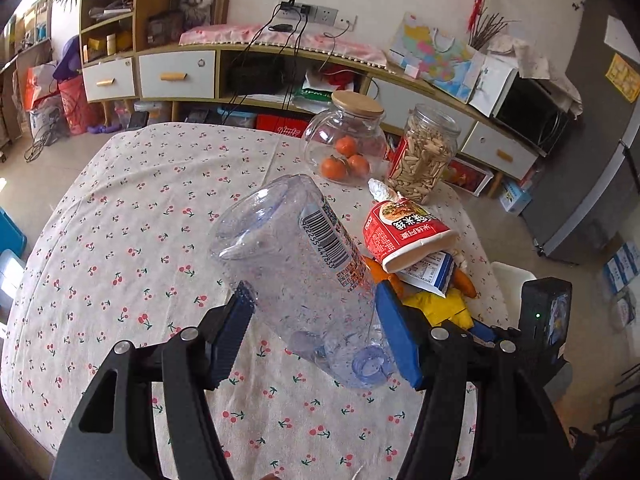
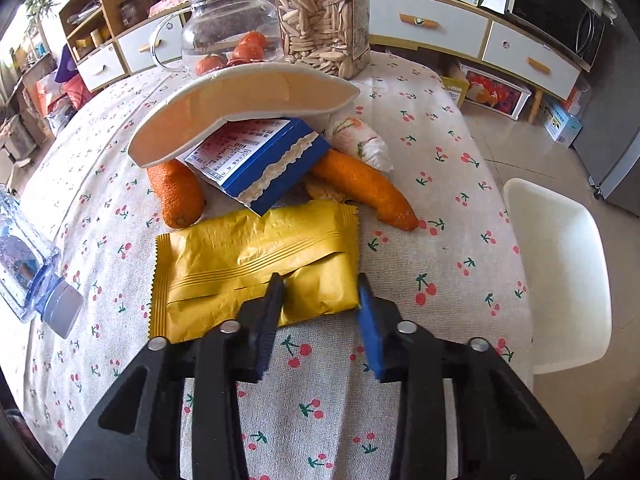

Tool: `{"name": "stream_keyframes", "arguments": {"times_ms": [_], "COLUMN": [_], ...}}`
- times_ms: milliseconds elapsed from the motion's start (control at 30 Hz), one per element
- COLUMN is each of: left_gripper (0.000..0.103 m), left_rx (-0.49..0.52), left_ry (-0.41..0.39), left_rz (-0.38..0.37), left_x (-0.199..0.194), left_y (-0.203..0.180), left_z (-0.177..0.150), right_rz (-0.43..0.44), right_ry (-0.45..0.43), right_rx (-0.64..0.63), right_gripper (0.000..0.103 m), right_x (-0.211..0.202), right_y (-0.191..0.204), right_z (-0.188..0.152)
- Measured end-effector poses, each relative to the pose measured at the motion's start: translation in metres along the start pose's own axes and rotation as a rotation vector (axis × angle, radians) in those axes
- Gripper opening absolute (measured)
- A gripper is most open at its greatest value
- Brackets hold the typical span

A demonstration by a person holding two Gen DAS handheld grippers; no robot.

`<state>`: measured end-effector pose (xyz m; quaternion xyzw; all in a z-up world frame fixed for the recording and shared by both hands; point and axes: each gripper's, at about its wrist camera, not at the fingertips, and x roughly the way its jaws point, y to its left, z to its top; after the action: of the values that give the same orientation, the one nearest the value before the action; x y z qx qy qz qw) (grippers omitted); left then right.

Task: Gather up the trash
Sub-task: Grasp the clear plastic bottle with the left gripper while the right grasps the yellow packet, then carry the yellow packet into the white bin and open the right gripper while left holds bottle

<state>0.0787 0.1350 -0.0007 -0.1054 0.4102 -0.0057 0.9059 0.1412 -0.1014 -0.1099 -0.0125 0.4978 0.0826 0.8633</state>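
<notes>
Left gripper (image 1: 316, 320) fingers clamp the empty water bottle (image 1: 296, 264), lifted off the tabletop (image 1: 120, 240). Right gripper (image 2: 320, 300) fingers pinch the yellow wrapper's (image 2: 248, 256) near corner; grip looks partial. Beyond them: blue packet (image 2: 264, 168), squashed noodle cup (image 2: 240, 104), orange peels (image 2: 176, 192), crumpled tissue (image 2: 360, 140). No bin visible.

Both views are bright and evenly lit by daylight entering from the upper left, where the frame is overexposed. Shadows on the tablecloth (image 1: 132, 208) are soft. Fisheye distortion bends the cabinet (image 1: 176, 74) and darkens the corners. The clear bottle (image 1: 296, 272) shows faint glare; focus is sharp throughout.
</notes>
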Motion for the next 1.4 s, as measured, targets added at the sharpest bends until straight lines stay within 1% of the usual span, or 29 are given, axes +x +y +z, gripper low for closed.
{"name": "stream_keyframes", "arguments": {"times_ms": [100,267,333,367,500,533,733,967,1400], "left_gripper": [0.062,0.062,0.062,0.062,0.062,0.062,0.062,0.062,0.062], "left_rx": [0.001,-0.004,-0.009,-0.011,-0.011,-0.008,0.004,-0.005,0.013], "left_ry": [0.0,-0.014,-0.021,-0.024,-0.041,-0.044,-0.06,-0.1,-0.167], "left_rz": [0.001,-0.004,-0.004,-0.005,-0.012,-0.014,-0.014,-0.014,-0.009], "left_x": [0.0,-0.005,-0.007,-0.008,-0.011,-0.011,-0.011,-0.016,-0.021], "left_y": [0.0,0.0,0.001,0.001,-0.001,-0.003,-0.011,-0.015,-0.035], "left_z": [0.0,0.0,0.001,0.001,0.0,0.0,0.0,0.003,0.008], "right_rz": [0.038,0.077,0.082,0.087,0.093,0.096,0.091,0.078,0.055], "right_ry": [0.0,-0.074,-0.106,-0.117,-0.159,-0.163,-0.213,-0.296,-0.391], "right_rx": [0.017,-0.001,-0.013,-0.021,-0.034,-0.037,-0.054,-0.063,-0.029], "right_gripper": [0.024,0.023,0.021,0.017,0.011,0.008,0.004,0.003,0.003], "right_x": [-0.005,-0.033,-0.043,-0.049,-0.063,-0.065,-0.075,-0.095,-0.122], "right_y": [-0.004,-0.001,-0.002,-0.001,-0.004,-0.004,-0.005,-0.01,-0.034], "right_z": [-0.001,0.002,0.004,0.004,0.004,0.005,0.009,0.015,0.023]}}
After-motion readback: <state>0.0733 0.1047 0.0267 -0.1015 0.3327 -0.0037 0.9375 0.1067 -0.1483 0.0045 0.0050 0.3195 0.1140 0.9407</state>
